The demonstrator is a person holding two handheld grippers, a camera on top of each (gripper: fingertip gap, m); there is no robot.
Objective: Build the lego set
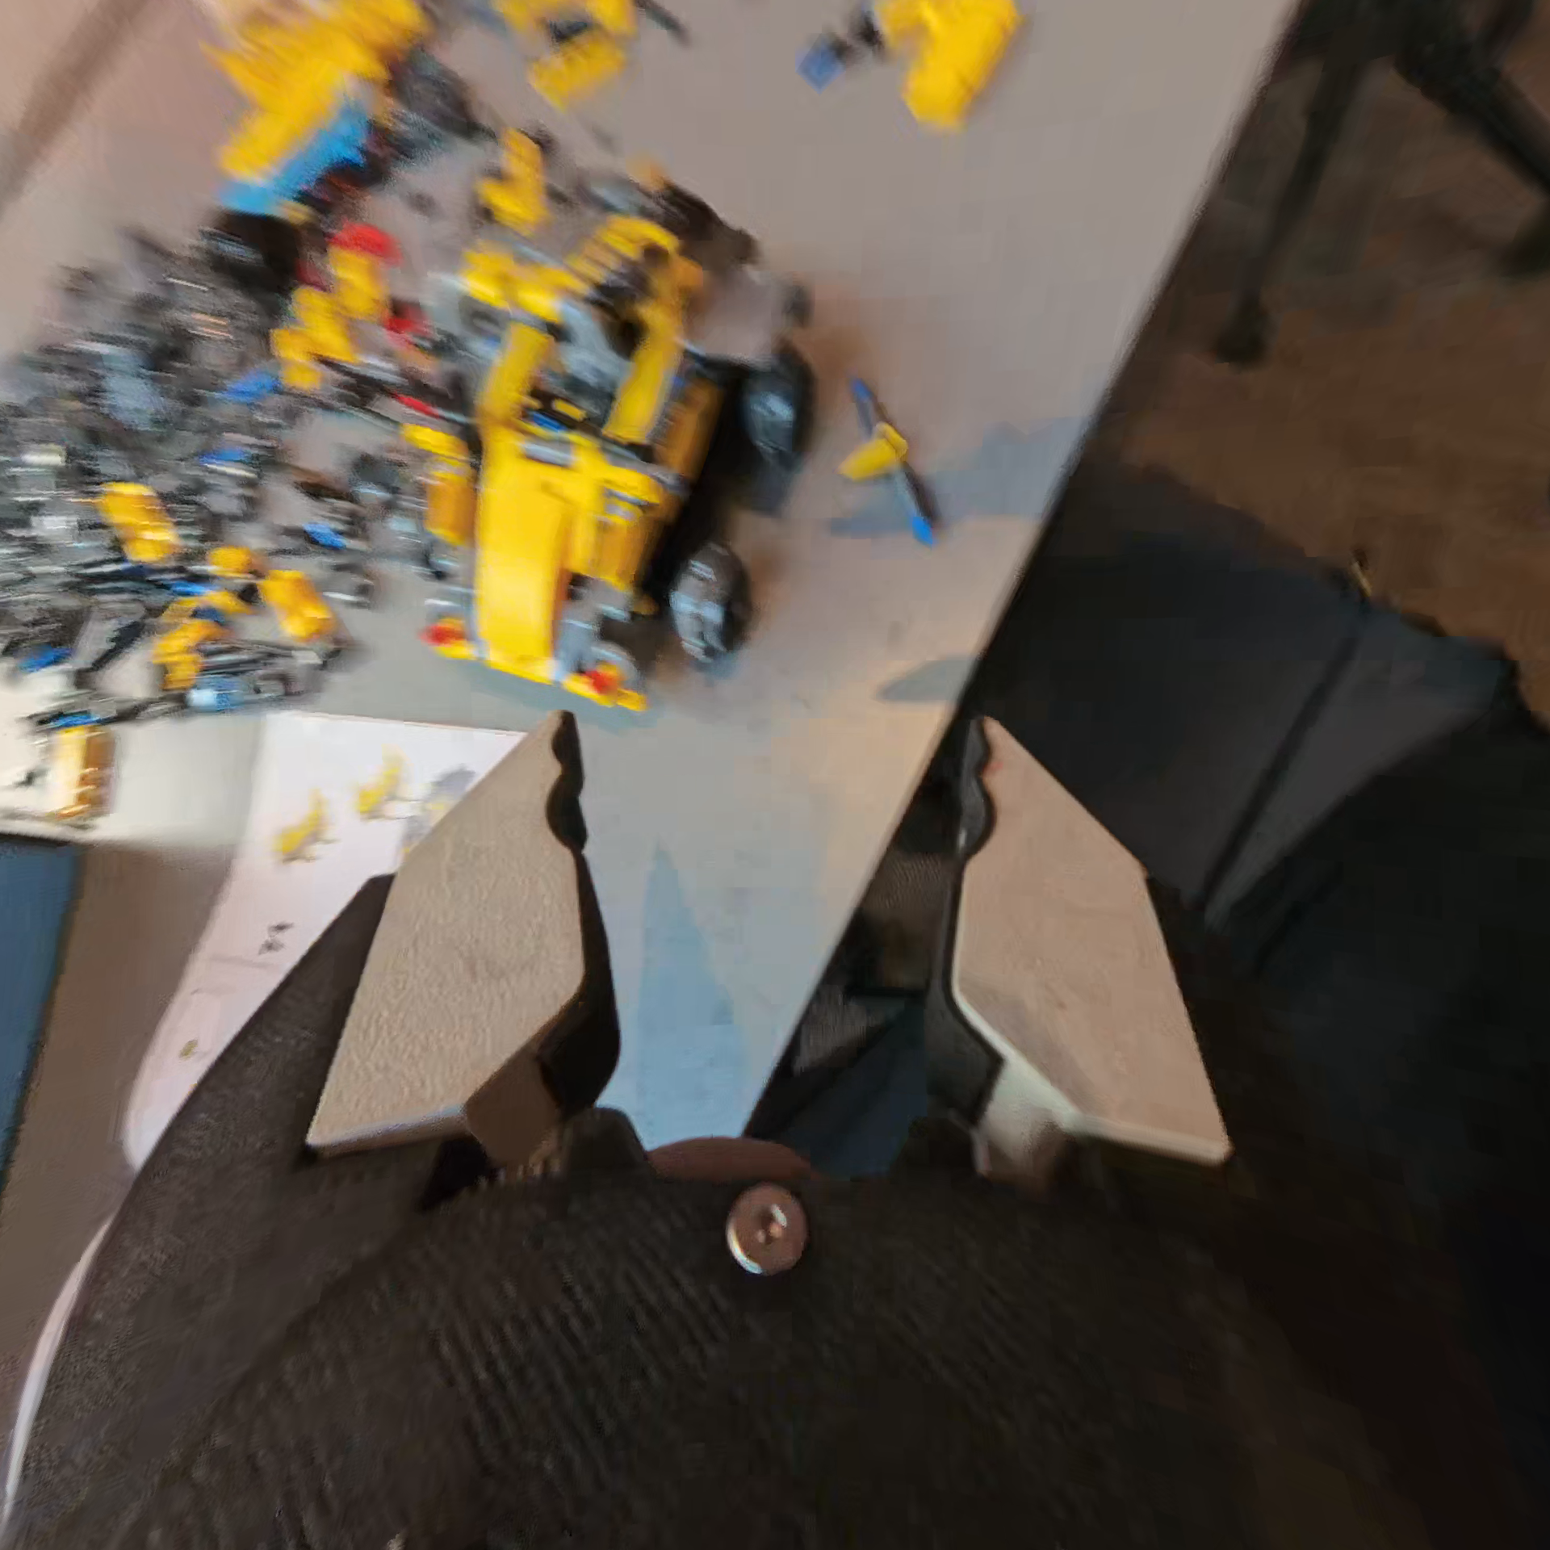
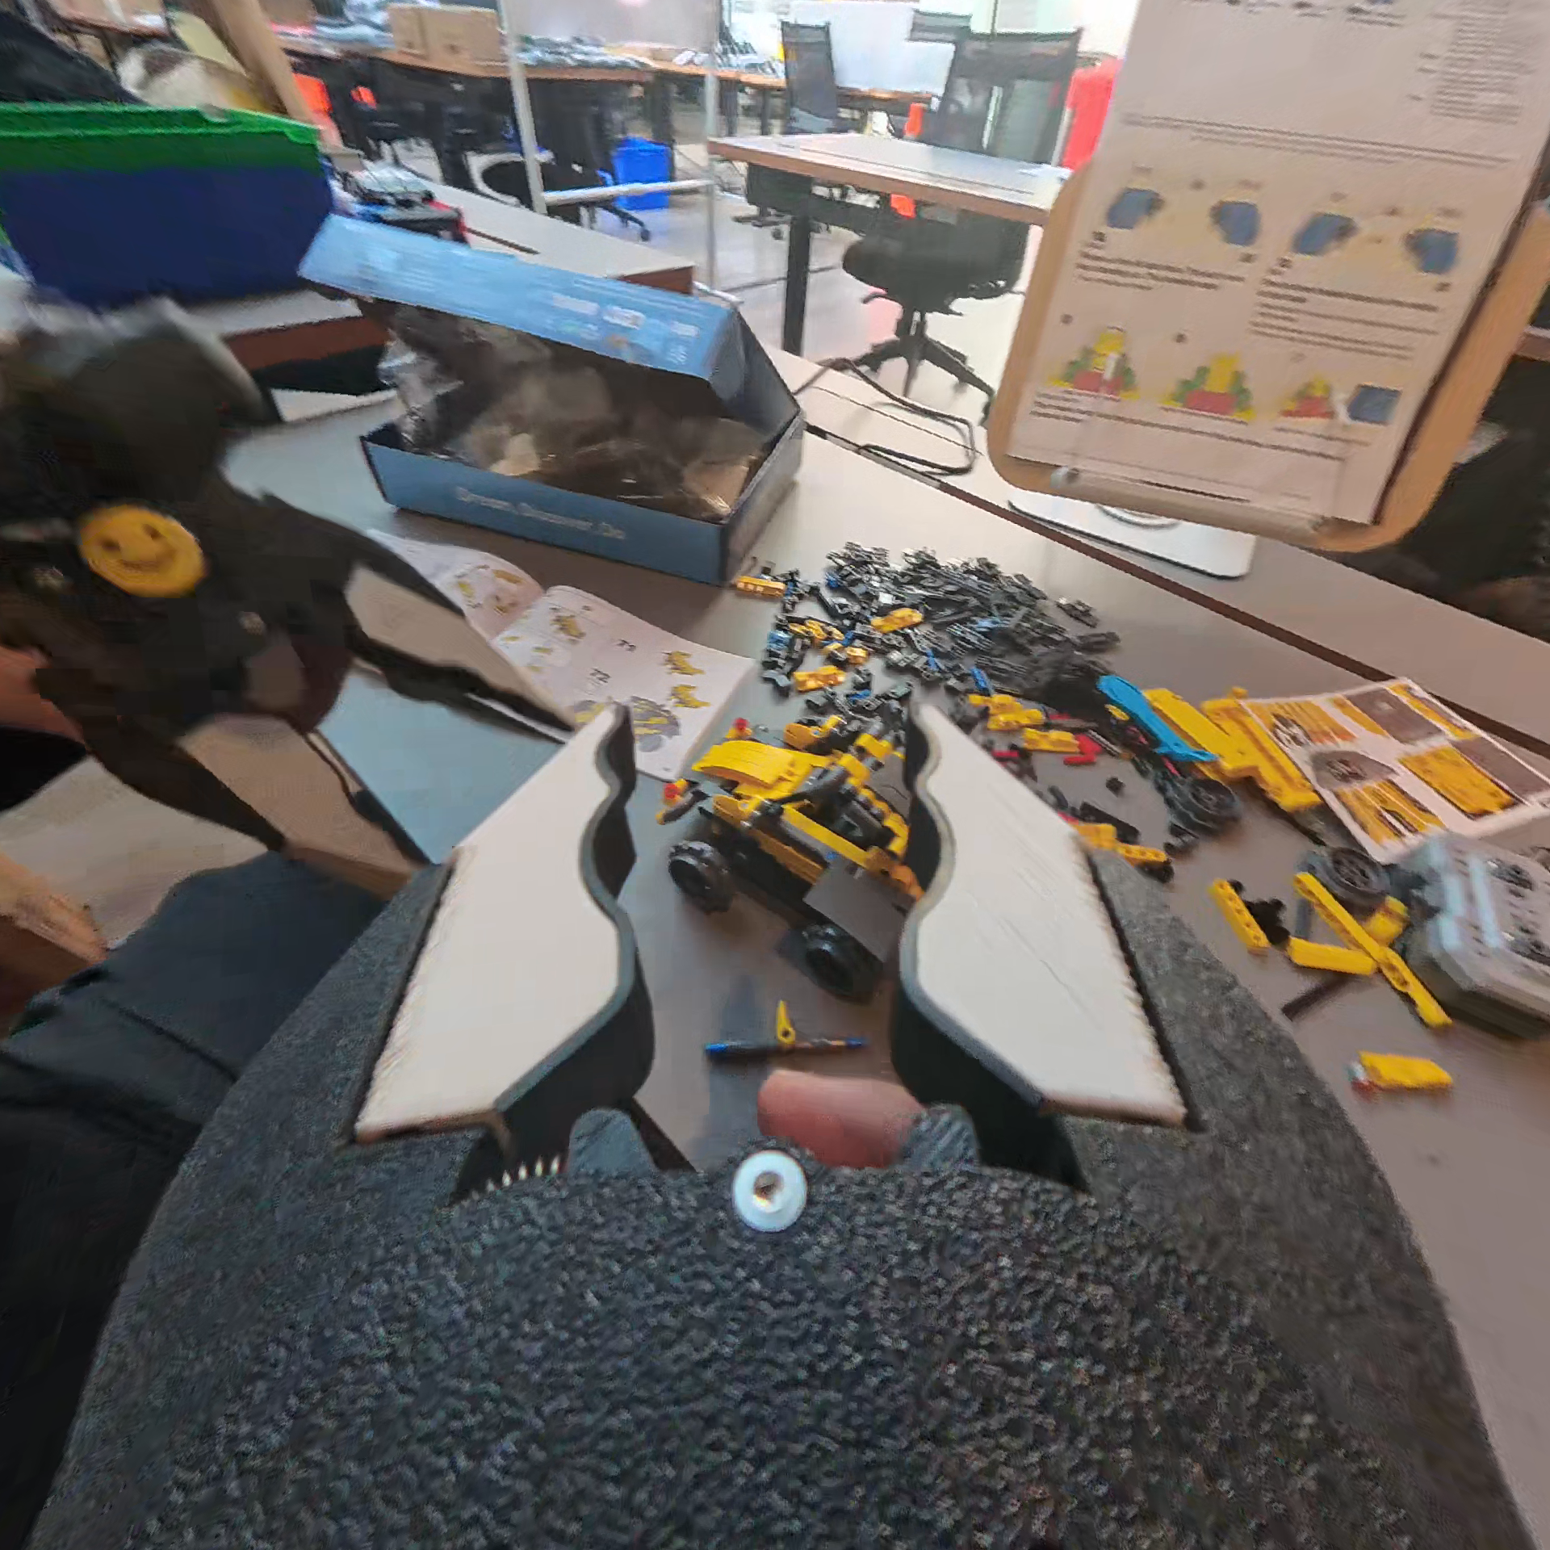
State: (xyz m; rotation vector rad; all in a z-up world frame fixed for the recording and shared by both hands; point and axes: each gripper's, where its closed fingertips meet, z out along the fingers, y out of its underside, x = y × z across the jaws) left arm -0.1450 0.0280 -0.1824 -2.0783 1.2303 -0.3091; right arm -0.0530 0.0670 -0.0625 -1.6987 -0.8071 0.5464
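The right gripper point(image 2: 767, 881), black-bodied with pale flat fingers, is spread wide and grasps nothing. It hovers above the grey-brown laminate table point(image 2: 1384, 1191). Between its fingers, toward twelve o'clock, stands the yellow-and-black brick-built toy vehicle with black rubber wheels point(image 2: 788, 826). Just below it, at six o'clock from the model, lies a thin black axle rod with blue ends and a small yellow connector point(image 2: 784, 1042).

At one o'clock from the vehicle spreads a loose heap of black, blue and yellow plastic bricks point(image 2: 939, 621). At eleven o'clock an open instruction booklet point(image 2: 587, 646) lies flat, and beyond it sits an open blue cardboard box point(image 2: 587, 436).

The left gripper point(image 1: 776, 847) is also released and empty. It hangs over the table's near edge with the vehicle point(image 1: 570, 503) at eleven o'clock. That view is smeared by motion, so small parts there are hard to make out.

The vehicle looks light and rigid, though its press-fit joints would likely pop apart under a hard squeeze. The solid chassis sides between the wheels seem the safest hold, rather than the raised yellow arm. The axle rod is thin and smooth, so it may roll or slip.
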